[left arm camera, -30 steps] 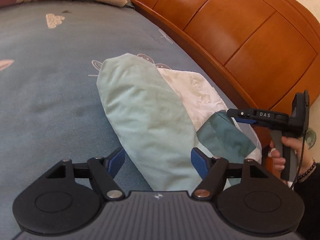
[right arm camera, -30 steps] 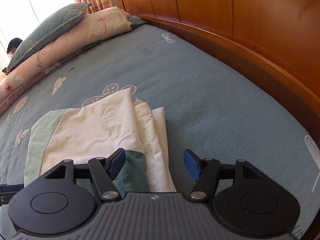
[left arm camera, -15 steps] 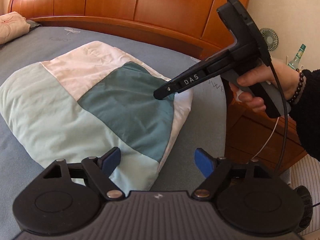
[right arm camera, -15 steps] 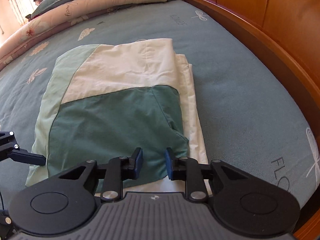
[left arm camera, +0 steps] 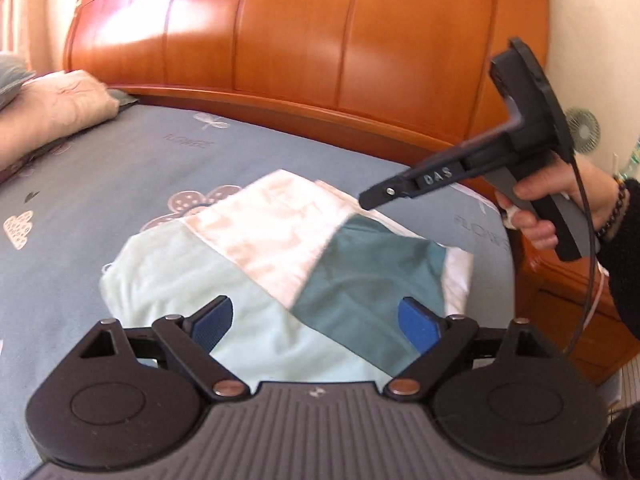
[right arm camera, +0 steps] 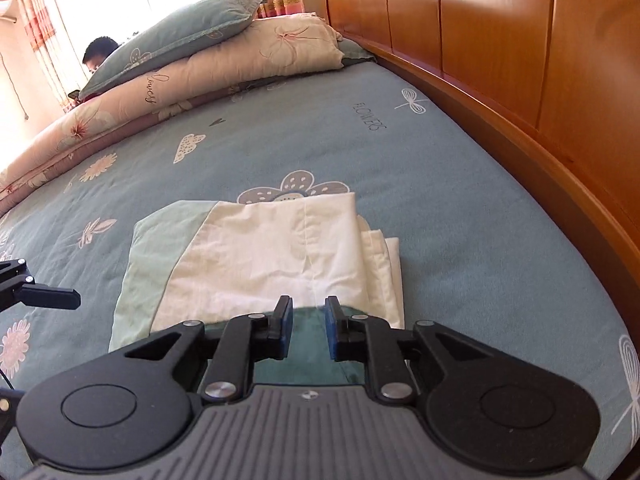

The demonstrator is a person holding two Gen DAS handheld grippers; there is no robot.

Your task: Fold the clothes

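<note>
Bedroom surroundings
A wooden headboard [left arm camera: 320, 40] filled the upper frame; stacked pillows [right arm camera: 208, 52] sat upper left on a flower-print bedsheet [right arm camera: 440, 184].

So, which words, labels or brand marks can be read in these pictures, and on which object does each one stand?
"DAS": on the right gripper, on its side label.
"FLOWERS": on the bedsheet, near the headboard.
"flowers", in script, only partly legible: on the cream quilt.
A small logo on each gripper's grey base: too small.

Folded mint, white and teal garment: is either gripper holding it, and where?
Nothing is held. The left gripper is open above the folded garment; the right gripper's jaws are opening with nothing between them.
</note>
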